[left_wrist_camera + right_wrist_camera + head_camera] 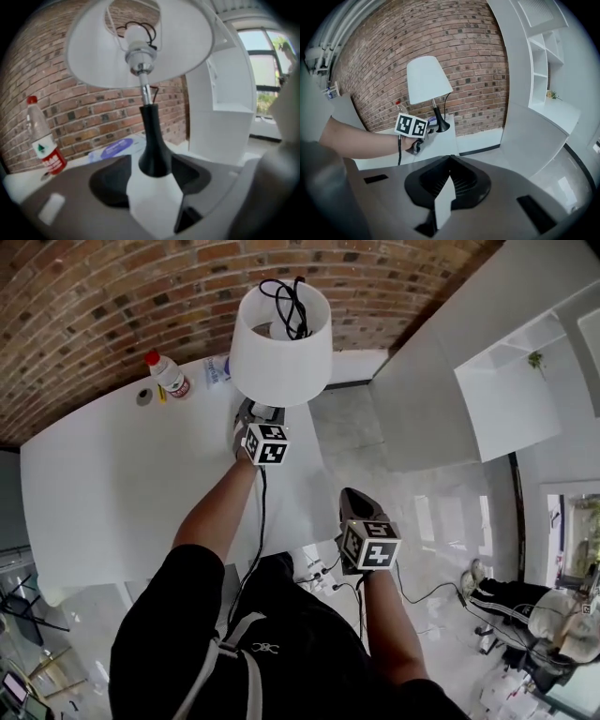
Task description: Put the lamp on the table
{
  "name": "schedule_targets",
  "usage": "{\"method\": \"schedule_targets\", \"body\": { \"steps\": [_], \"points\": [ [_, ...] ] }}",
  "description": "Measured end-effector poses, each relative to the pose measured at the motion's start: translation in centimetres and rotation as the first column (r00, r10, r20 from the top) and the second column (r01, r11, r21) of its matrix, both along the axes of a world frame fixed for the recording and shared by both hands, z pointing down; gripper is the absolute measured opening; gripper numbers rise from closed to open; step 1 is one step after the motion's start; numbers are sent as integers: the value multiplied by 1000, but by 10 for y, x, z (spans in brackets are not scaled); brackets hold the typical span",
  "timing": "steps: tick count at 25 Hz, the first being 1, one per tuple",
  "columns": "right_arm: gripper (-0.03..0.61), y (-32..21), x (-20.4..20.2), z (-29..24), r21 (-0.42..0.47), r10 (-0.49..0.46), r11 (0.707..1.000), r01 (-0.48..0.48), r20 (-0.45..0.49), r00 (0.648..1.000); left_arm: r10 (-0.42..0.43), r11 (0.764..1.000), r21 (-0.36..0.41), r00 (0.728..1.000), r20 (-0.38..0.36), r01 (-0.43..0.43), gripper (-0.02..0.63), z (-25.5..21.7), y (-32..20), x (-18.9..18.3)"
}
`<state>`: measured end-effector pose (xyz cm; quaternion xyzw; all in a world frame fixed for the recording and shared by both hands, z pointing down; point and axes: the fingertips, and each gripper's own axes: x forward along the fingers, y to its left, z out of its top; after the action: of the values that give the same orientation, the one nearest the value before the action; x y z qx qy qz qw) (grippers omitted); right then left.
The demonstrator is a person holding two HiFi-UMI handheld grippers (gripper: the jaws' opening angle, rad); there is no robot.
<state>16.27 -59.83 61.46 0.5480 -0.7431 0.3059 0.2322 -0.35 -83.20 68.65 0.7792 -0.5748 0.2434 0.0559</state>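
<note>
A white rectangular tabletop (112, 484) runs up to a curved red-brick wall (112, 315) on its far side. To the right lies a glossy pale tiled floor (431, 521), with a white shelving unit (506, 399) further right. On the far left part of the table stands a clear plastic bottle with a red cap and red label (169, 376).

The table lamp with a white cone shade (279, 343) stands upright on the far right corner of the table. Its slim black flared base (152, 154) rests on the white surface, and a black cord is looped inside the shade.

The left gripper (255, 413) reaches over the table to the near side of the lamp. Its jaws are spread wide, the black base stands between their tips, and neither pad presses on it.

The right gripper (354, 498) hangs over the floor, off the table's near right edge and well apart from the lamp. Its jaws are pressed together at the tips with nothing between them.
</note>
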Motion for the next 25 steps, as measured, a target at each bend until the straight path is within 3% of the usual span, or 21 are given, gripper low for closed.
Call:
{"method": "schedule_targets", "body": {
  "steps": [4,7,9,11,16,20,25],
  "points": [
    [-2,10,-9,-21,49,-31,998,30,13,999,-68,996,-51,997,-28,67,222,-13,54,-16],
    [-2,17,-12,-39,82,-40,996,37,37,999,-121,991,-63,992,-48,118,142,-37,90,-23],
    [-2,28,-14,-50,98,-53,994,48,46,998,-155,986,-66,986,-53,152,53,-55,116,-24],
    [-2,42,-15,-60,110,-67,992,60,53,996,-172,983,-72,983,-59,168,14,-70,141,-24],
    [-2,74,-18,-88,147,-70,988,54,107,992,-178,983,-55,979,-99,173,3,-112,195,-16],
    [-2,94,-17,-113,237,-62,971,35,110,992,-174,985,-11,976,-130,174,2,-158,238,-8],
    [-2,103,-11,-148,338,-45,941,-10,156,987,-137,989,-68,980,-144,128,2,-204,290,15]
  ]
}}
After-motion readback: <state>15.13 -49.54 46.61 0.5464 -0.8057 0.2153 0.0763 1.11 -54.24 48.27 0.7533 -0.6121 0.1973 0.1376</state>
